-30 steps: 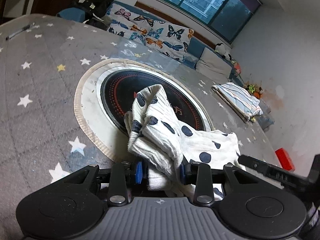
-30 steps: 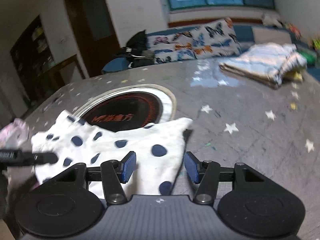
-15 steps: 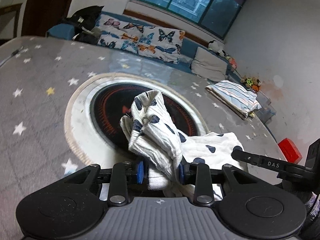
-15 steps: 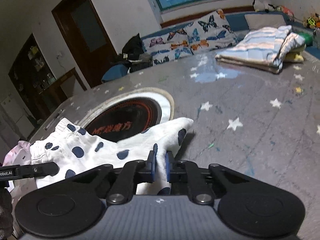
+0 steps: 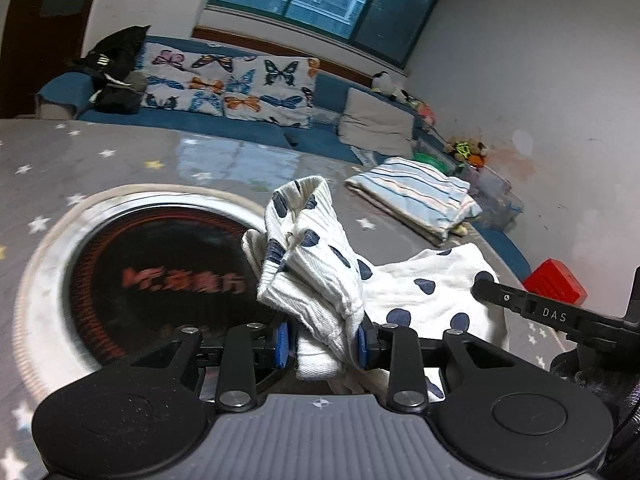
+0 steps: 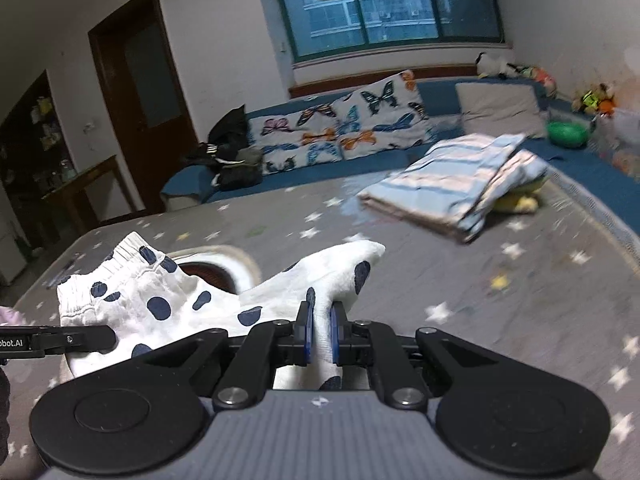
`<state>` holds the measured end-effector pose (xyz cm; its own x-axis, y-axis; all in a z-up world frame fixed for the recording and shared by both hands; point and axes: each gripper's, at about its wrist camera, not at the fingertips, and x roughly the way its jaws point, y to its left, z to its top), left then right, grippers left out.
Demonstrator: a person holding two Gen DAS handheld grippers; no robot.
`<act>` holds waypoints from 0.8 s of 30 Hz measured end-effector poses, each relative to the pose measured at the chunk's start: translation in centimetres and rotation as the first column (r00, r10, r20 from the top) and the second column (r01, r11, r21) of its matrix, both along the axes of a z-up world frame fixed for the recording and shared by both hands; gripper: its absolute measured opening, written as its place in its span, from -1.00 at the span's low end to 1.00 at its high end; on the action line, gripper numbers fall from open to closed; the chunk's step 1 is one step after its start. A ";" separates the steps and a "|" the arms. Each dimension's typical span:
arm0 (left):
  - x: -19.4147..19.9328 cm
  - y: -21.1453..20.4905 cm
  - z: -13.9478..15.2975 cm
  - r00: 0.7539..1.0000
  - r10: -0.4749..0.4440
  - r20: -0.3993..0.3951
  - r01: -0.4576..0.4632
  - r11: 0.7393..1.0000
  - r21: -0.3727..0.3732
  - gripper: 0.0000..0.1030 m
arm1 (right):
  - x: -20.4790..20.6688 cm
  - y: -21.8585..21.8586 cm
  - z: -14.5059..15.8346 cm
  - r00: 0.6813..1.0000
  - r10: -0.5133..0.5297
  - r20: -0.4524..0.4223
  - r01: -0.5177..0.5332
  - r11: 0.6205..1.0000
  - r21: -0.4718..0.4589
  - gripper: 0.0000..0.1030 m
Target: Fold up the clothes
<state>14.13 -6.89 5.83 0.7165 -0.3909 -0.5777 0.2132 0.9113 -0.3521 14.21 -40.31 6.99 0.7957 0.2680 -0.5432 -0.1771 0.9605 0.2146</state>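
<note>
A small white garment with dark blue dots (image 5: 312, 264) hangs bunched from my left gripper (image 5: 320, 342), which is shut on its thick ribbed waistband end. The rest of the cloth (image 5: 436, 280) stretches to the right toward my right gripper's arm (image 5: 532, 312). In the right wrist view the same dotted garment (image 6: 160, 300) spans leftward, lifted off the grey star-patterned table (image 6: 460, 280). My right gripper (image 6: 320, 336) is shut on a thin corner of it. The left gripper's arm (image 6: 56, 340) shows at the left edge.
A round inset plate with a dark red-lettered centre (image 5: 160, 276) lies under the garment. A folded striped cloth (image 6: 456, 184) sits at the table's far right. A red box (image 5: 554, 282) is at the right edge. A blue sofa with butterfly cushions (image 5: 228, 84) runs behind.
My right gripper shut on the garment's corner. Both grippers then rose, lifting the dotted garment off the table, and the left one shifted sideways across the round plate.
</note>
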 end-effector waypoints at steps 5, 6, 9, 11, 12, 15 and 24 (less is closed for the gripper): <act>1.9 -3.0 -0.5 1.000 -0.019 -0.007 0.019 1.000 0.004 -0.35 | 1.3 -2.2 0.5 1.000 -0.029 0.002 0.029 0.998 -0.047 -0.85; 2.2 -3.5 -0.6 1.000 -0.024 -0.008 0.024 1.000 0.007 -0.35 | 1.5 -2.5 0.4 0.999 -0.034 0.001 0.034 0.998 -0.052 -0.85; 2.6 -4.8 -1.1 0.999 -0.038 -0.007 0.038 0.999 0.022 -0.34 | 1.9 -3.5 0.2 0.999 -0.047 -0.004 0.047 0.997 -0.061 -0.85; 2.8 -5.4 -1.7 0.999 -0.047 -0.017 0.048 0.998 0.034 -0.34 | 2.1 -4.0 -0.5 0.998 -0.057 -0.021 0.055 0.997 -0.060 -0.85; 2.9 -5.7 -2.1 0.998 -0.052 -0.029 0.054 0.998 0.041 -0.33 | 2.3 -4.2 -0.9 0.998 -0.062 -0.030 0.060 0.996 -0.060 -0.85; 3.1 -6.2 -3.1 0.996 -0.066 -0.065 0.071 0.995 0.071 -0.23 | 2.5 -4.7 -2.2 0.994 -0.084 -0.064 0.080 0.995 -0.064 -0.81; 0.8 -4.6 -2.2 0.998 -0.070 0.001 0.069 0.984 0.166 0.29 | 2.0 -6.3 -3.2 0.991 -0.111 -0.080 0.106 0.992 -0.069 -0.63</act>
<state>14.92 -11.52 3.60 0.6953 -0.3391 -0.6336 0.2802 0.9398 -0.1954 16.22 -46.63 3.77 0.7694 0.1452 -0.6220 -0.0553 0.9853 0.1616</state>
